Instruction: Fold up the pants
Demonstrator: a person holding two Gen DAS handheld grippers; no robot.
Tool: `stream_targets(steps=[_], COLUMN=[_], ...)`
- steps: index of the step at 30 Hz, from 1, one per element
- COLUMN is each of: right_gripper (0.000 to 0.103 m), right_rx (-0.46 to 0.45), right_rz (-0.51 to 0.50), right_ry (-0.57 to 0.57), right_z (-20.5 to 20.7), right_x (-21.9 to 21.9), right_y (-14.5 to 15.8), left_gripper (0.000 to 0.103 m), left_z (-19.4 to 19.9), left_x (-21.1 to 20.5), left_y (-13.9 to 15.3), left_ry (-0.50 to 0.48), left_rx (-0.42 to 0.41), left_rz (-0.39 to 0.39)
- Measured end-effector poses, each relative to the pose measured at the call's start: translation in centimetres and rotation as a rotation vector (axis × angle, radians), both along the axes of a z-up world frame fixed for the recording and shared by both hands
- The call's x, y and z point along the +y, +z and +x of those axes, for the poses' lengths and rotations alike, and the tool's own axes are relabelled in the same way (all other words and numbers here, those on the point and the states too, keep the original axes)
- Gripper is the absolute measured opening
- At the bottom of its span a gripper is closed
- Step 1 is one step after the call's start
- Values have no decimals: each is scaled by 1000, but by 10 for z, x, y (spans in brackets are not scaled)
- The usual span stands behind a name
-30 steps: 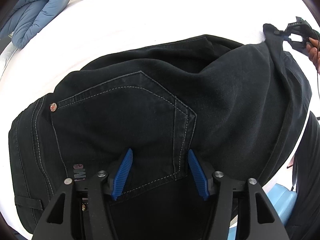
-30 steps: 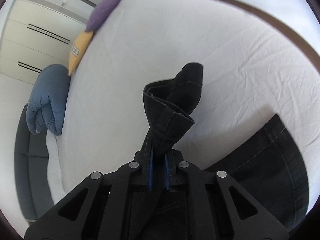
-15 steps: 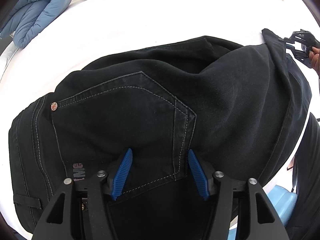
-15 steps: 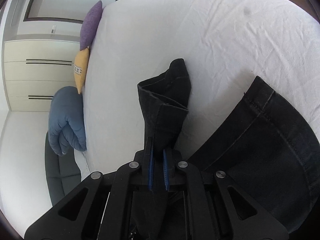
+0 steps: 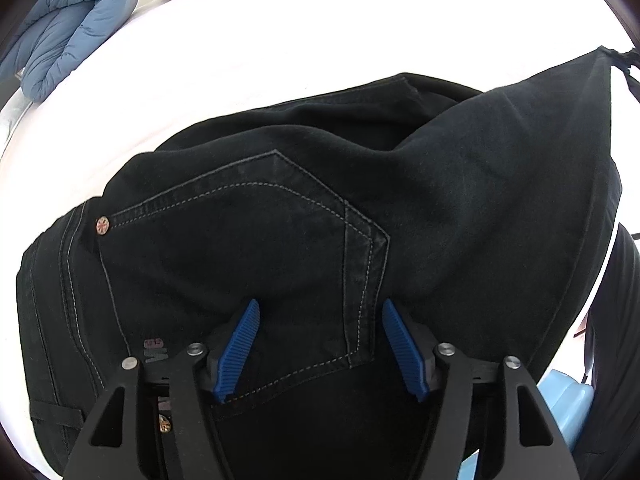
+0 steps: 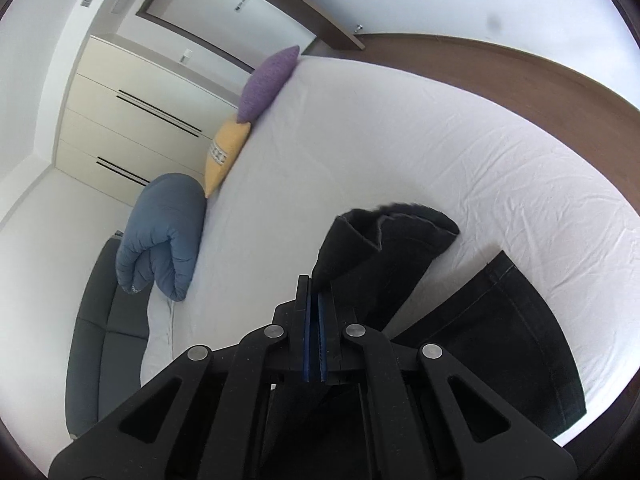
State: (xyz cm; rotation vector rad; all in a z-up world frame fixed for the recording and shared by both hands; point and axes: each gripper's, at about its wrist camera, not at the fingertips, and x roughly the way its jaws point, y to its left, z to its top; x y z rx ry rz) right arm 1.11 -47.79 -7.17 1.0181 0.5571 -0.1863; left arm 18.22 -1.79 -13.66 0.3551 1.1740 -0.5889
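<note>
Pants (image 5: 360, 208): spread black on the white bed (image 5: 280, 40).
Left gripper (image 5: 320, 344): jaws held wide apart over the back pocket (image 5: 248, 248), nothing gripped.
Right gripper (image 6: 314, 312): jaws pressed together on a lifted pant leg (image 6: 380, 248).

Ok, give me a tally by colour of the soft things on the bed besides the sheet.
Black denim pants: 1
Blue padded quilt, rolled: 1
Yellow cushion: 1
Purple cushion: 1
Total: 4
</note>
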Motion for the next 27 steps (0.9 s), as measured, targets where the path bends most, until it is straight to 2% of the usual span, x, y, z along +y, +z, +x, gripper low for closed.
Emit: stream_targets(steps=[2,4,9,11,13,16,19,21,24,26,27], right_gripper=[1,1,1,1,1,1,1,1,1,1,1], right_rx=[-9,19,170,182,163,102,25,-43,-147,-184,-175], right_rz=[12,47,184,217,227,181,89,3,-109,-169,-177], right_ry=[-30,-85,-171,-181,-180,-134,-42,26,96,113,93], right_z=[-24,-52,-130,-141,-136,-102,-43,-17,-16,-33,-46], right_x=[5,2,-5,-5,-8,-13,-10,3,22,28,26], right_y=[-5,-21,-105,-124,-124,-94,-29,22,78,85,71], left_gripper=[68,68,69,71,71,71,73,75,79,81,81], left_z=[0,1,2,5,6,7,12,17,20,22,22], left_x=[-2,-2,0,0,-1,-5,-9,-8,-8,-7,-8], left_y=[0,0,1,2,2,2,2,3,4,3,2], left_ry=[-12,-16,-18,-20,-20,-14,3,18,41,52,50], left_rx=[-2,3,8,10,13,26,44,51,52,51,48], left_rz=[7,3,-9,-8,-2,0,-8,-22,-44,-56,-54])
